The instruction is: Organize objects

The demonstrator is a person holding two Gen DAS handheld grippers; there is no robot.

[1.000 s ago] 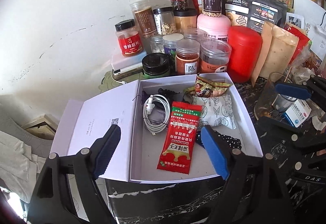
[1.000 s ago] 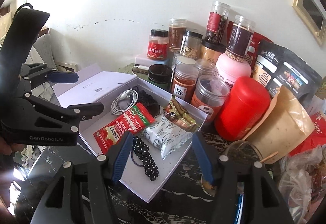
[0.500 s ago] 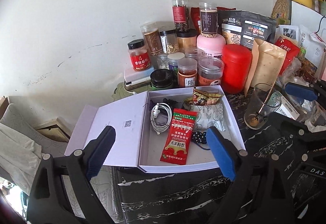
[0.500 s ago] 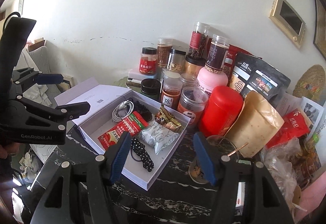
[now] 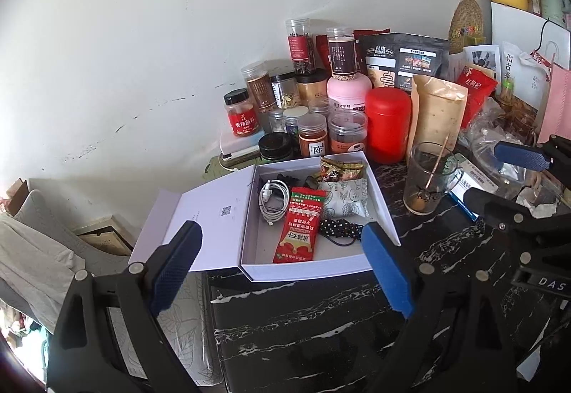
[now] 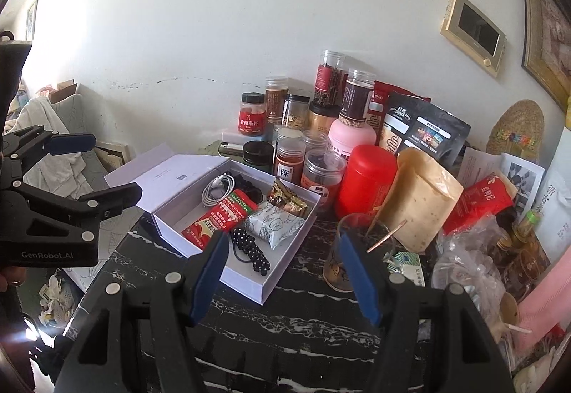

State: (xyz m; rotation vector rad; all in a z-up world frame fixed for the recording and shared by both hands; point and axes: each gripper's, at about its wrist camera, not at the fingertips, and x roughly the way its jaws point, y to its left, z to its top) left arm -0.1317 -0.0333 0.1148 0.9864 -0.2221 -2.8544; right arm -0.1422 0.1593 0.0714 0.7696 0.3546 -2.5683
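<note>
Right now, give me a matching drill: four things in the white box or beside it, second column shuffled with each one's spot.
Things:
1. white cable
2. red packet
3. polka-dot hair tie
4. glass cup

Spots:
A. on the black table, outside the white box, on its right in the left wrist view
B. in the box, coiled beside the open lid
C. in the box, lying lengthwise down the middle
D. in the box, near its front right corner

Pairs: 1-B, 2-C, 3-D, 4-A
</note>
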